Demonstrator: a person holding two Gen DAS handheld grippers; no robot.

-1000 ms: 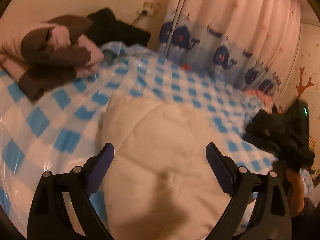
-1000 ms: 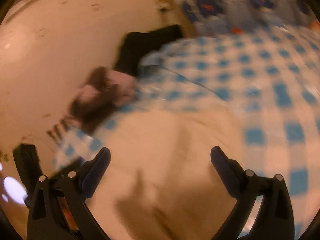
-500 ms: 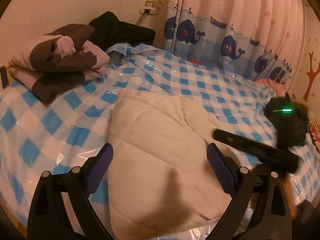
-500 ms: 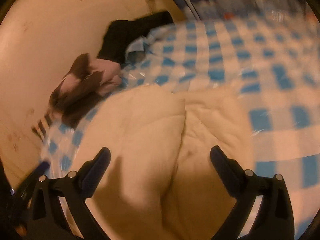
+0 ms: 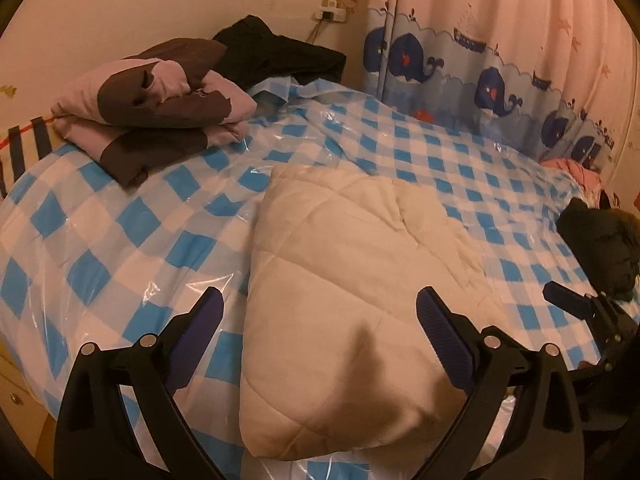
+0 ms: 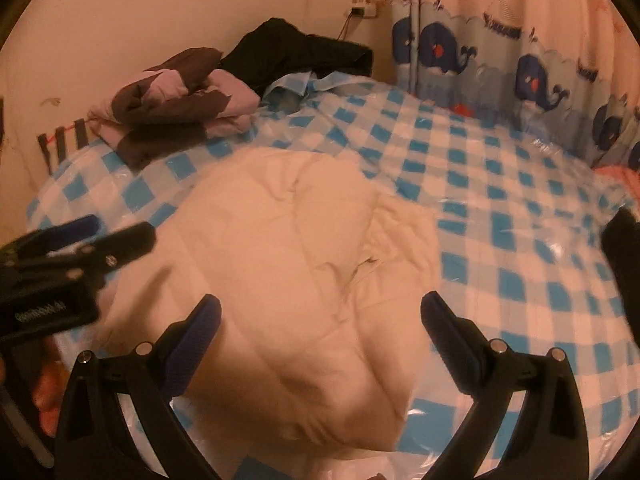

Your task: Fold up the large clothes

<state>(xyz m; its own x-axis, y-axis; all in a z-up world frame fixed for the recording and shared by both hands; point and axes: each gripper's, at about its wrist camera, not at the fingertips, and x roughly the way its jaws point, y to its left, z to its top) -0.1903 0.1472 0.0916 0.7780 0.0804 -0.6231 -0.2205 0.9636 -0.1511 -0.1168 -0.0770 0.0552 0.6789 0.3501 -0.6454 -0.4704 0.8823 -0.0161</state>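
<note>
Jaws wide open and empty on both the left gripper (image 5: 316,320) and right gripper (image 6: 320,316), hovering over the cream quilted padded garment (image 5: 340,280) lying folded into a fat block on the blue-and-white checked, plastic-covered bed (image 5: 120,240). Looks like between folds or nearly done; next probably means grabbing the near edge with both and doubling it over, or shifting it toward the folded brown-and-pink garment (image 5: 160,108). Compared with a second ago: pulled back and higher, blur gone.
</note>
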